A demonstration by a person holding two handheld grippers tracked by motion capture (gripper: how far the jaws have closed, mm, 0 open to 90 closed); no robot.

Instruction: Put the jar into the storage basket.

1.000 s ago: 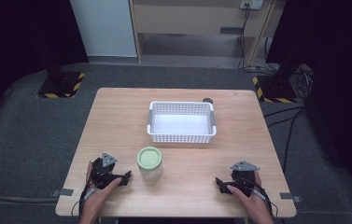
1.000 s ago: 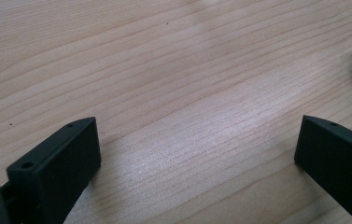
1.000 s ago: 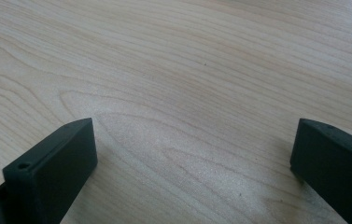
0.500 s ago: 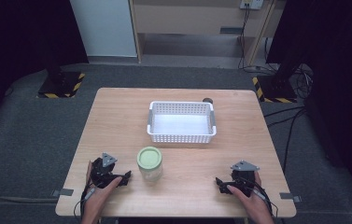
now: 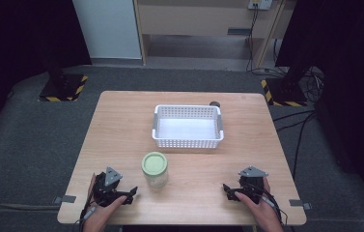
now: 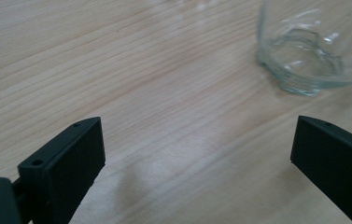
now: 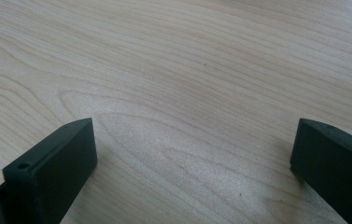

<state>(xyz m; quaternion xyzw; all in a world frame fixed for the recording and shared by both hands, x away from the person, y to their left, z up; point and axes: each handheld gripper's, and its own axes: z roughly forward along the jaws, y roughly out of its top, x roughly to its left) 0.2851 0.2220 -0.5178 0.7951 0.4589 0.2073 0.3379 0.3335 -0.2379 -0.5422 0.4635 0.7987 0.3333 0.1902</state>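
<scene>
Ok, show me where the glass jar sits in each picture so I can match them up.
High view: the jar, green lid on, stands near the table's front edge, just right of the left gripper.
Left gripper view: its clear glass base is at the upper right, beyond the open jaws.
Right gripper view: not in it.
Shared landmark: the wooden table.

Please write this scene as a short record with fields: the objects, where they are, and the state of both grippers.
surface: wooden table
jar: glass jar with green lid, upright, near front edge
basket: white basket, mid-table, looks empty
dark object: small, behind the basket, unclear
left gripper: open, beside the jar, not touching
right gripper: open, over bare wood
</scene>
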